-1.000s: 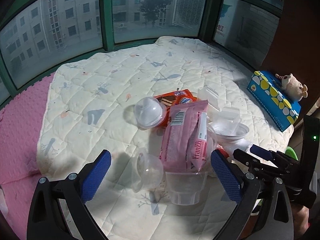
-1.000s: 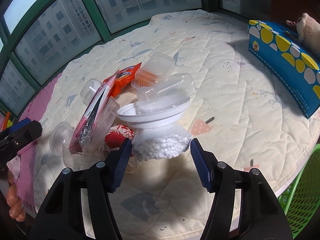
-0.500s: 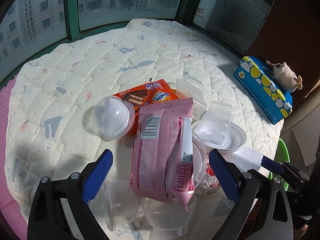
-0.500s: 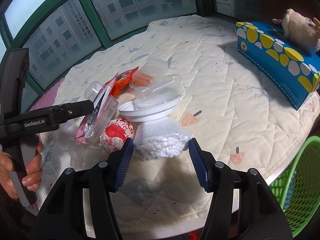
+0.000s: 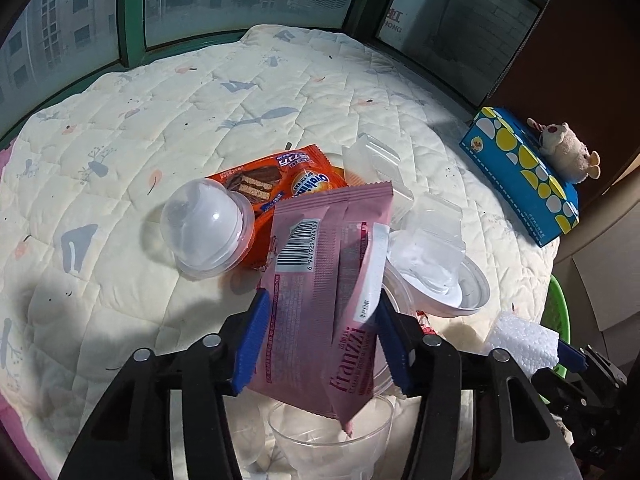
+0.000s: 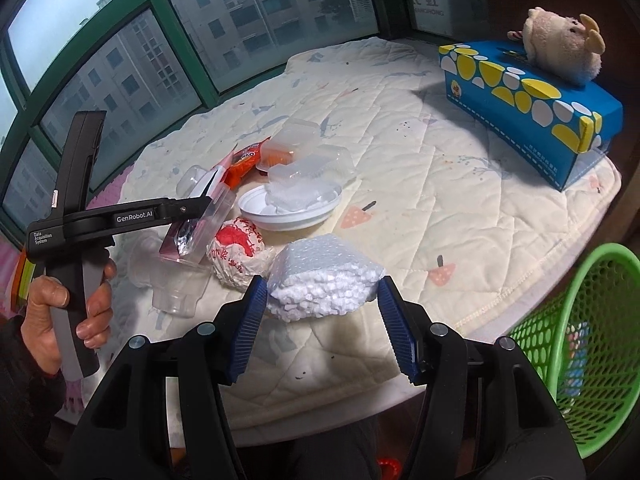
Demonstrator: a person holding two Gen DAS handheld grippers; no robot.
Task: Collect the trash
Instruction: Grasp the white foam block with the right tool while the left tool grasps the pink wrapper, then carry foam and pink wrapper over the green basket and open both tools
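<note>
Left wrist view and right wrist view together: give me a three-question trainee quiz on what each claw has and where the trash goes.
1. What sits between the left claw's pads?
2. True or false: the right claw grips the white foam wad.
3. The green basket is: A) on the quilt B) beside the blue tissue box C) off the quilt's edge, lower right.

Key: 1. The pink Franzzi wrapper, jaws just closing on it. 2. True. 3. C.
</note>
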